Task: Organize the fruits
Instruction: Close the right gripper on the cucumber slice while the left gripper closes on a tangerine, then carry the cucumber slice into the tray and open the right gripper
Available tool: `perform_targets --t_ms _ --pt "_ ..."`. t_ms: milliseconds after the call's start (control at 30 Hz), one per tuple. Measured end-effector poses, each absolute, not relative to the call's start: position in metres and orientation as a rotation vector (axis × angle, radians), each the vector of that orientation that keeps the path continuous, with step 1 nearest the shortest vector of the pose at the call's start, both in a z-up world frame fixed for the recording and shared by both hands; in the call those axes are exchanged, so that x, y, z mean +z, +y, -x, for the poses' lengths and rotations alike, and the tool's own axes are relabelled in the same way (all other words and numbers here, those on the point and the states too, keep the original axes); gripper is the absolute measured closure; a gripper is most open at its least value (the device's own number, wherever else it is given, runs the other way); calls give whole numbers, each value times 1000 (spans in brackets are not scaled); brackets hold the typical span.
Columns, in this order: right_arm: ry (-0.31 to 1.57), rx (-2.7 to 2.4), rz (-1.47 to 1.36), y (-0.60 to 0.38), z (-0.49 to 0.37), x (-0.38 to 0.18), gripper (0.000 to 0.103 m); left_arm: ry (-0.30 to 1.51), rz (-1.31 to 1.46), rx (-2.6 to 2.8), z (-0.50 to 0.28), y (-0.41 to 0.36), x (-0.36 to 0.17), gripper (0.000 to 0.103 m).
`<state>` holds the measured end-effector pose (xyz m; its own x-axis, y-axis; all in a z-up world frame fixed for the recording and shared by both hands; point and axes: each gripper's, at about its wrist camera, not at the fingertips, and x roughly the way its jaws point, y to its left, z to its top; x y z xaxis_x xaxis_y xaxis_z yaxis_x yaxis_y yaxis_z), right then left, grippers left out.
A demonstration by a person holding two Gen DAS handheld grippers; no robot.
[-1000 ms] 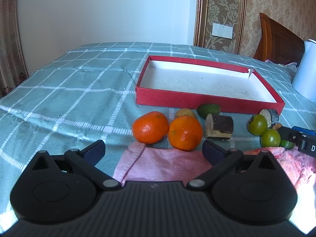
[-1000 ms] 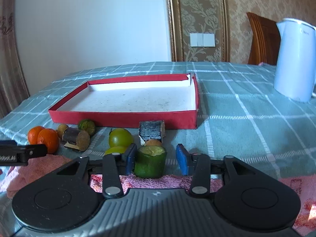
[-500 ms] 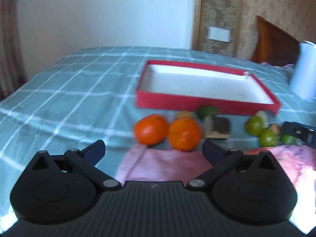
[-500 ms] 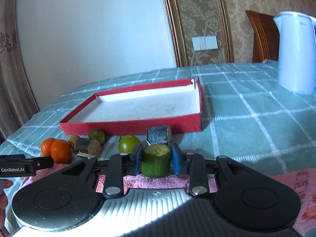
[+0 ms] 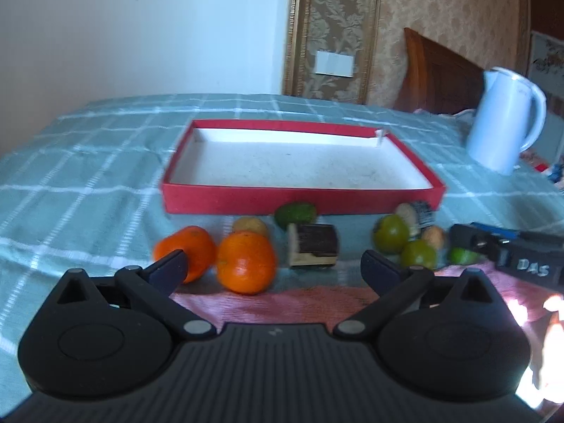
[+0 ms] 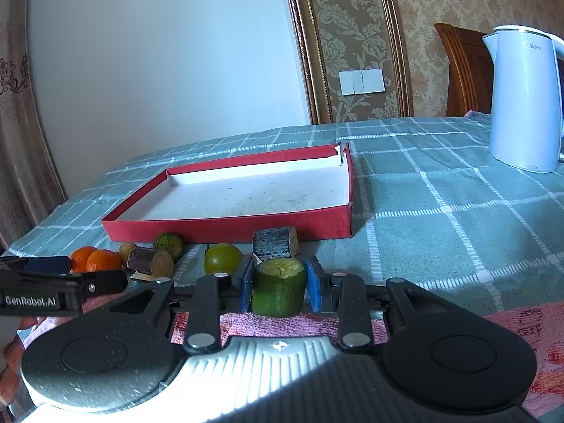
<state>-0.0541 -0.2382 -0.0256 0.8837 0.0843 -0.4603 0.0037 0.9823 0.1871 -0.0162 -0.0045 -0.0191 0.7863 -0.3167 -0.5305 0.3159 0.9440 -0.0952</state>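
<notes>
Gripping a green cut stub (image 6: 279, 290), the right gripper (image 6: 280, 287) has both blue pads (image 6: 314, 283) pressed on its sides; the jaws have just been closing onto it. The stub stands upright with its pale cut face up, just above a pink towel (image 6: 282, 324). At nine o'clock from it in the right wrist view the left gripper (image 6: 102, 280) pokes in, and a bit of a hand (image 6: 14, 356) shows at the edge.

Seen from its own camera, the left gripper (image 5: 275, 268) has its jaws wide apart with nothing between them, above the towel (image 5: 303, 303). Just past its fingers lie two oranges (image 5: 246, 262), touching each other, and at two o'clock from them a dark wooden block (image 5: 312, 245). Behind these sit a yellowish fruit (image 5: 250, 225) and a green fruit (image 5: 295, 212). Toward three o'clock two round green fruits (image 5: 391, 234) lie near a second dark block (image 5: 421, 211), with the right gripper (image 5: 507, 250) beside them.

Farther back, at twelve o'clock, a red tray (image 5: 282, 201) lies on the checked cloth (image 5: 88, 176), its white floor bare. The fruits are all in front of its near wall. Well apart at two o'clock stands a white kettle (image 5: 504, 120). Beyond that are a wooden headboard (image 5: 437, 70) and a wall switch (image 5: 334, 63).
</notes>
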Motion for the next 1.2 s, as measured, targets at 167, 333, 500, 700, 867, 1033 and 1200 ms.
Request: perform_targets --t_ms 167,333,500,700,867,1033,1200 --pt "487 41 -206 -243 53 -27 73 579 -9 -355 14 -11 -24 0" --pt "490 38 -213 -246 53 -29 73 560 -46 -350 14 -15 -25 18" --pt "491 32 -226 -250 52 -30 73 531 -115 -327 17 -19 -31 28" --pt "499 37 -224 -249 51 -32 73 490 -190 -299 12 -22 -34 44" --pt "499 35 -219 -250 51 -31 73 470 -225 -300 9 -11 -35 68" --pt "503 36 -211 -248 51 -31 73 443 -271 -306 13 -14 -39 68" --pt "496 32 -202 -247 52 -27 73 436 -215 -295 15 -9 -37 69"
